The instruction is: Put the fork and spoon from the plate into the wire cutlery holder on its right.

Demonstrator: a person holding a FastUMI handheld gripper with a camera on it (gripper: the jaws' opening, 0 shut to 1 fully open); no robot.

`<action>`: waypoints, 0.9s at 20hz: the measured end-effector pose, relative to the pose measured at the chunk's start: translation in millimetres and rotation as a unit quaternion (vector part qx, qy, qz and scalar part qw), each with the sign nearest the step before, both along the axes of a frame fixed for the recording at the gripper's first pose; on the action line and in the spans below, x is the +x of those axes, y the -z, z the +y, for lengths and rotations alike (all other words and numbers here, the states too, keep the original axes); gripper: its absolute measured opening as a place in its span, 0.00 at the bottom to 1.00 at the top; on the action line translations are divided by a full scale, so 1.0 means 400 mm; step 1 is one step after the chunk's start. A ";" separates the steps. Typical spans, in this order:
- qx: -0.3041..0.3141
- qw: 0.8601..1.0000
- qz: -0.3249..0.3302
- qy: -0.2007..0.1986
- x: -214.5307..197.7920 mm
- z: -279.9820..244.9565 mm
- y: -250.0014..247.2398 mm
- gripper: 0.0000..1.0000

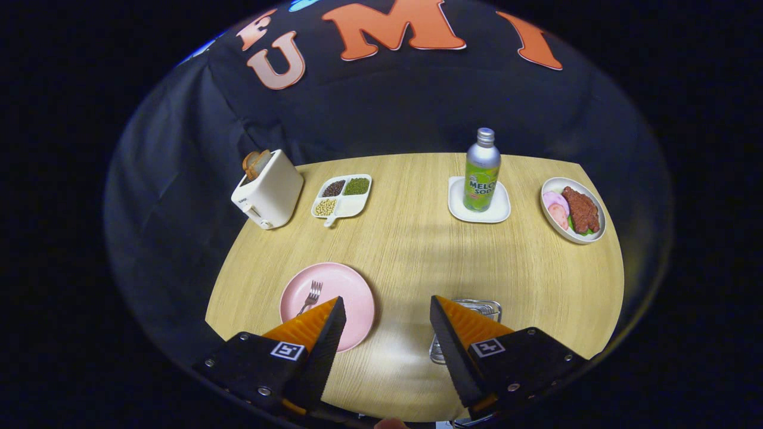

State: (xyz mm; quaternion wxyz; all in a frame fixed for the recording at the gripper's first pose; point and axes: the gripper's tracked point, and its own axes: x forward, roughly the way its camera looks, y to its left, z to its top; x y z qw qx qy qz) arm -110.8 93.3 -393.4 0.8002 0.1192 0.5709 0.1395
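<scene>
The hand-held gripper [387, 310] hangs above the near edge of the wooden worktop [417, 250] with its fingers spread wide and nothing between them but bare wood. The pink plate [343, 286] lies just ahead of the left finger, at about eleven o'clock from the gap, partly covered by that fingertip. A fork [311, 296] rests on the plate with its tines toward the far side; its handle runs under the finger. The spoon cannot be made out. The wire cutlery holder [480, 307] stands to the plate's right, at about one o'clock from the gap, mostly hidden behind the right finger. Farther off, at ten o'clock, a white toaster [268, 190] holds bread, with a divided dish of beans [343, 195] just beside it. At one o'clock a soda bottle [481, 170] stands upright on a square white saucer [501, 208], and a white bowl of meat slices [573, 210] sits at two o'clock.
</scene>
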 end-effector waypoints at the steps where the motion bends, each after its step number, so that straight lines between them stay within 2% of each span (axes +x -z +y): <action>1: 0.001 1.000 0.004 -0.005 -0.010 0.025 0.000 0.86; 10: 0.016 0.996 0.084 -0.015 -0.118 0.309 0.056 0.89; 18: -0.010 0.989 0.144 -0.021 -0.200 0.444 0.165 0.89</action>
